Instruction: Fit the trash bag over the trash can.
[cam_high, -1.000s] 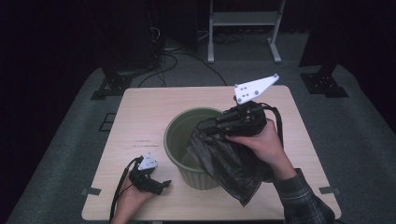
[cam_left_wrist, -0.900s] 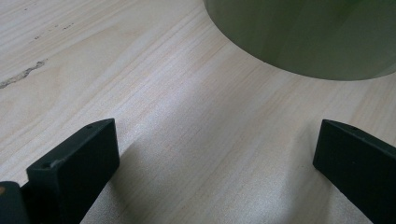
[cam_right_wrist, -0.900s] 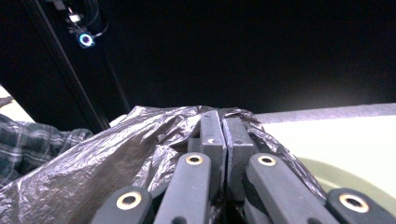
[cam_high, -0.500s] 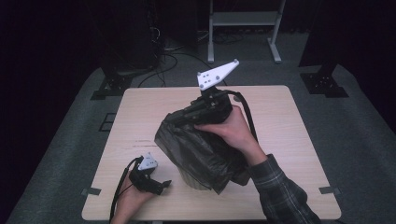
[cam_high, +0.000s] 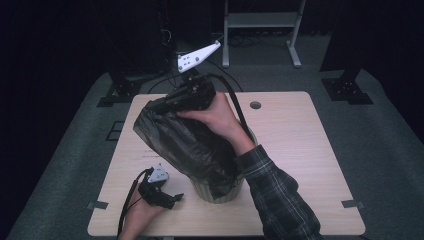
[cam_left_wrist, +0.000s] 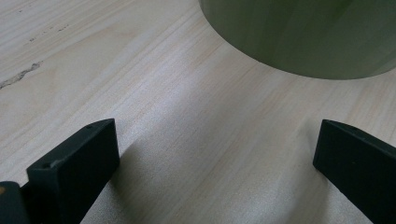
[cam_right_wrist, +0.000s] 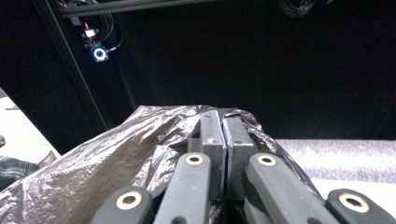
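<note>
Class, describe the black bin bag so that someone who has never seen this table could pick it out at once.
Start at the pale wooden table and find the ribbed green bin near its front edge. Rising out of it is the bin bag, pinched in the right tongs. It is the one crinkled, glossy black sheet there.

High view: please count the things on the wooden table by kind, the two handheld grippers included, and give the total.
Black plastic bin bag: 1
Green round ribbed bin: 1
Handheld two-jaw grippers: 2, the left gripper open, the right gripper shut on the bag
Total: 4
</note>
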